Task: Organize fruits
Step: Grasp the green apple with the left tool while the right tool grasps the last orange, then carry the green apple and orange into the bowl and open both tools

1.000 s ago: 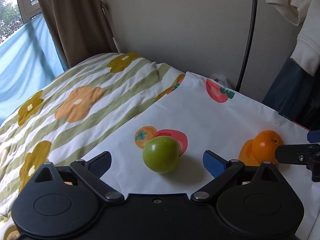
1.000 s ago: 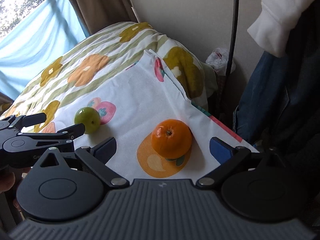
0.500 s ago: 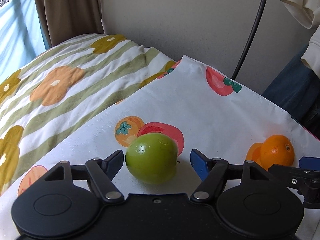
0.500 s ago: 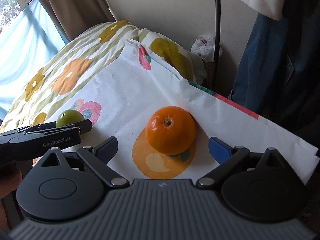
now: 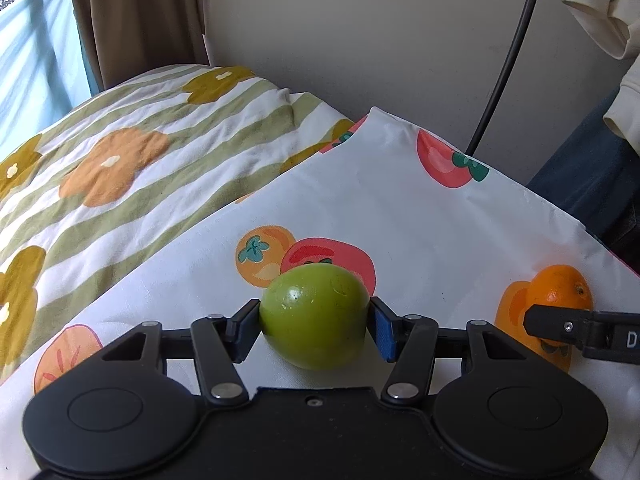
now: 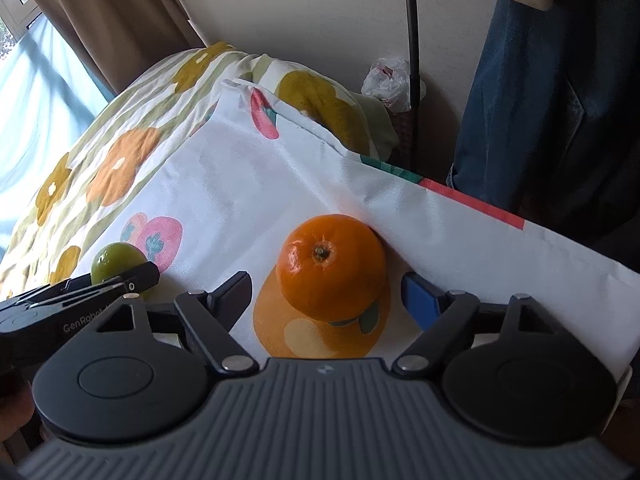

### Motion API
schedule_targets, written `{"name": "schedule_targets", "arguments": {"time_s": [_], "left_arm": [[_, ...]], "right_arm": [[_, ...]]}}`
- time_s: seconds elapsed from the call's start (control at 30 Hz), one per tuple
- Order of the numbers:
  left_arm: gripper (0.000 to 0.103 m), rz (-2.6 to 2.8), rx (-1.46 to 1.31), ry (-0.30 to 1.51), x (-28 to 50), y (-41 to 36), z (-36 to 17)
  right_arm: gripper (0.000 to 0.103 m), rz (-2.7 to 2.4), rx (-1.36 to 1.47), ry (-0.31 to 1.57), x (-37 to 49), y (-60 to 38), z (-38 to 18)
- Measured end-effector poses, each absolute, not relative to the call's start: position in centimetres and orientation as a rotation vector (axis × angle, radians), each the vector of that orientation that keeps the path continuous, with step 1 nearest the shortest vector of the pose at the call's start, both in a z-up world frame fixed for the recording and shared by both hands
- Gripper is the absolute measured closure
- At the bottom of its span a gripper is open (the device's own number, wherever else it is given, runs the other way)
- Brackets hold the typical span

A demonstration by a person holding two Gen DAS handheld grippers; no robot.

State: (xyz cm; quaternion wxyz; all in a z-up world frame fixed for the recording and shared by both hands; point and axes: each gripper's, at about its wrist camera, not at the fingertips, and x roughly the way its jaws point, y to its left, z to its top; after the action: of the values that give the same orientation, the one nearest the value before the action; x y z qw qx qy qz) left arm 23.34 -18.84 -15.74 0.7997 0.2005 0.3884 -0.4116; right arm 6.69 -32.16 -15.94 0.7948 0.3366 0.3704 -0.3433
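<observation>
At the far left a pale blue curtain and a brown drape hang by the window, whose frame is cut off at the picture edge. Next comes the bed's green-striped quilt with orange and mustard flowers, and over its right part lies a white cloth printed with red and orange fruit; its far corner is folded and its near edge is hidden under the gripper bodies. The left gripper has its jaws drawn in against both sides of the round glossy green fruit, the blue pads touching its flanks; the fruit sits low on the cloth, and whether it rests there or is lifted cannot be told, since its underside is hidden by the gripper body. In the right wrist view this same fruit is half covered by the left gripper's black finger. Further right, the round orange citrus fruit with a brown stem dimple stands on a printed orange patch of the cloth, between the jaws of the right gripper, which stand wide apart with clear gaps on both sides, gripping nothing. In the left wrist view the citrus is partly blocked by one black finger. Behind it a thin black pole rises along the beige wall, with a crumpled white plastic bag at its foot. At the far right hang dark blue denim and a white garment, both cropped.
</observation>
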Motion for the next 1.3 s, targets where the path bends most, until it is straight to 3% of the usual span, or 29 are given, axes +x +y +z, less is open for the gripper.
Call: {"name": "schedule_targets", "arguments": {"time_s": [0.17,0.37,1.3], "left_arm": [[0.042,-0.875,0.461,0.811,22.7,-18.3,-15.8],[0.042,-0.847,0.471,0.807,22.0,-17.3,-15.7],[0.042,-0.392,0.251,0.74,11.0,-10.1,-7.1]], "right_arm": [[0.011,-0.756,0.73,0.79,7.2,-32.4,-16.1],[0.028,-0.781,0.706,0.8,7.8,-32.6,-16.1],[0.029,-0.315,0.373,0.777,6.0,-29.3,-8.2]]}}
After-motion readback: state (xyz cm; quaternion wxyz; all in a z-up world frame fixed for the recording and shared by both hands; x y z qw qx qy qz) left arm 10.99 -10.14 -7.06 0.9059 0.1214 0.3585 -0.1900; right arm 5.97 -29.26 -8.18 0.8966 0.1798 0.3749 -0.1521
